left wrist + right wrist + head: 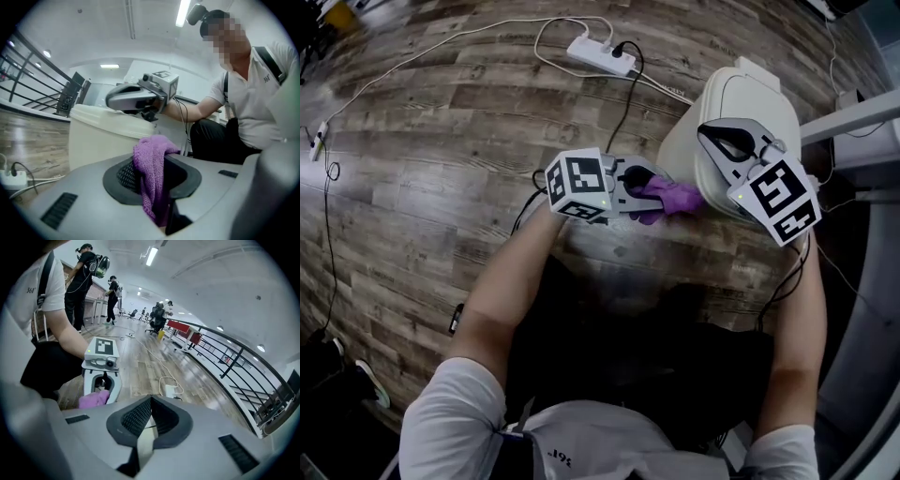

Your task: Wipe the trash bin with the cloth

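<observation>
A cream trash bin [741,112] with a closed lid stands on the wooden floor at the upper right of the head view. My left gripper [656,197] is shut on a purple cloth [675,199], which lies against the bin's near side. In the left gripper view the cloth [152,173] hangs bunched between the pads, with the bin [98,140] just beyond. My right gripper [717,136] is shut with nothing in it and rests over the lid. In the right gripper view the cream lid [145,439] shows under the closed jaws, and the left gripper [101,376] with the cloth [93,399] is beside it.
A white power strip [600,56] with cables lies on the floor behind the bin. A black cable [623,112] runs toward me. A grey structure [862,131] stands to the bin's right. A railing [234,357] and several people [89,282] are farther off.
</observation>
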`<state>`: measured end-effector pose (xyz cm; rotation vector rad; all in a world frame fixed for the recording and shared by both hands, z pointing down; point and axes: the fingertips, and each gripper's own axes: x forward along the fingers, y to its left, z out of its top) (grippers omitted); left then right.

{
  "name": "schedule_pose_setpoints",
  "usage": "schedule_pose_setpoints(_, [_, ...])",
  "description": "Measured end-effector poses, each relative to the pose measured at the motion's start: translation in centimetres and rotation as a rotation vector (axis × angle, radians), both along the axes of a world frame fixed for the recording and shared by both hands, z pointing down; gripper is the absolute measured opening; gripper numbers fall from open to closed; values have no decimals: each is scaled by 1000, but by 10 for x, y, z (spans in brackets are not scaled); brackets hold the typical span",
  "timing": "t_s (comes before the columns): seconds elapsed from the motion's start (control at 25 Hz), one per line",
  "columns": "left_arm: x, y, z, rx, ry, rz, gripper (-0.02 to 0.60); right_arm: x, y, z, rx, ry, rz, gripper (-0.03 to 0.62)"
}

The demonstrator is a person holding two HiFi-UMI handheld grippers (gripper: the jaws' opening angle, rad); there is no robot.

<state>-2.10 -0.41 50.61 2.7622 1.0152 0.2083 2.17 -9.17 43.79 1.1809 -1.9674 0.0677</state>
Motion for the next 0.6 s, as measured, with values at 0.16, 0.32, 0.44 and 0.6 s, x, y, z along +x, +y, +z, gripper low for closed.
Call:
schedule_pose_setpoints(0.16, [7, -66, 3, -79, -2, -162, 89, 1, -2, -5, 22, -53, 19, 6])
schedule_pose_setpoints(0.32, [25, -149, 18, -130, 10, -474, 89, 0, -2, -5, 16, -44, 18, 7])
schedule_pose_setpoints(0.44, [45, -180, 43, -116, -34, -580, 89, 0, -2, -8, 25, -64, 19, 6])
schedule_pose_setpoints(0.6, [79, -190, 65, -156, -68, -595, 89, -1, -1, -10, 40, -86, 19, 6])
